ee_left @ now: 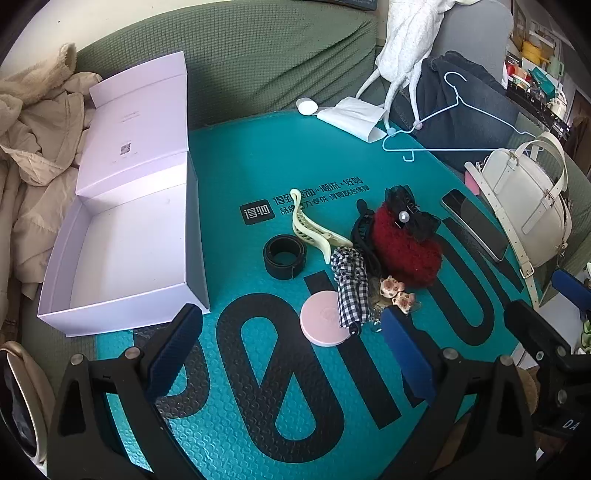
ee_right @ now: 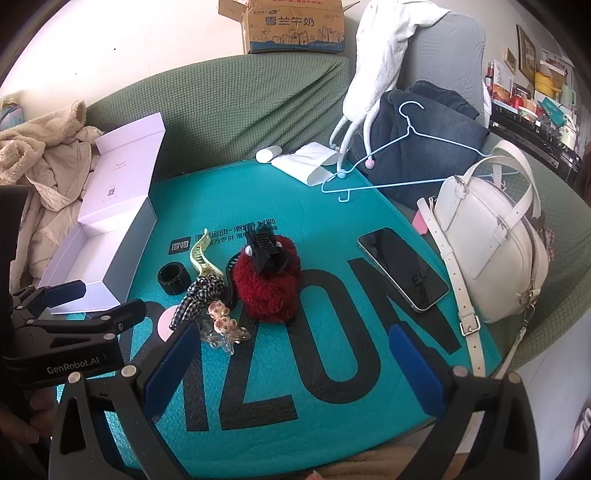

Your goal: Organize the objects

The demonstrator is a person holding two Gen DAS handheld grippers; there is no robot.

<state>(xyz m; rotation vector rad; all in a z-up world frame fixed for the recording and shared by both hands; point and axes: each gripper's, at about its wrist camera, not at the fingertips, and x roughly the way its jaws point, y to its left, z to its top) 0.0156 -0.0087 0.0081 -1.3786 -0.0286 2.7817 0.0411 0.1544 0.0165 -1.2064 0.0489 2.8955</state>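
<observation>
1. A heap of hair accessories sits mid-mat point(ee_left: 258, 155) on a green sofa point(ee_left: 258, 55): a red fuzzy scrunchie point(ee_left: 406, 251) with a black bow clip point(ee_left: 410, 212) on top, a checked scrunchie point(ee_left: 349, 284), a cream claw clip point(ee_left: 310, 229), a black band point(ee_left: 284, 256) and a pink round compact point(ee_left: 323, 323).
2. The open white box point(ee_left: 122, 236), empty, lies left of the heap at the mat's edge.
3. Left tool point(ee_left: 291, 350) and right tool point(ee_right: 293, 369) both hang above the mat with jaws spread wide, holding nothing.
4. Risk: the pieces overlap, so a grab at one is likely to drag or snag its neighbours; the bow clip could tumble off.
5. A careless sweep could also knock the phone point(ee_right: 402, 269) lying beside the white handbag point(ee_right: 491, 251).
6. Only the right view shows the cardboard carton point(ee_right: 291, 26) behind the sofa and the clear clip point(ee_right: 225, 338) plainly; the left view shows the compact whole.
</observation>
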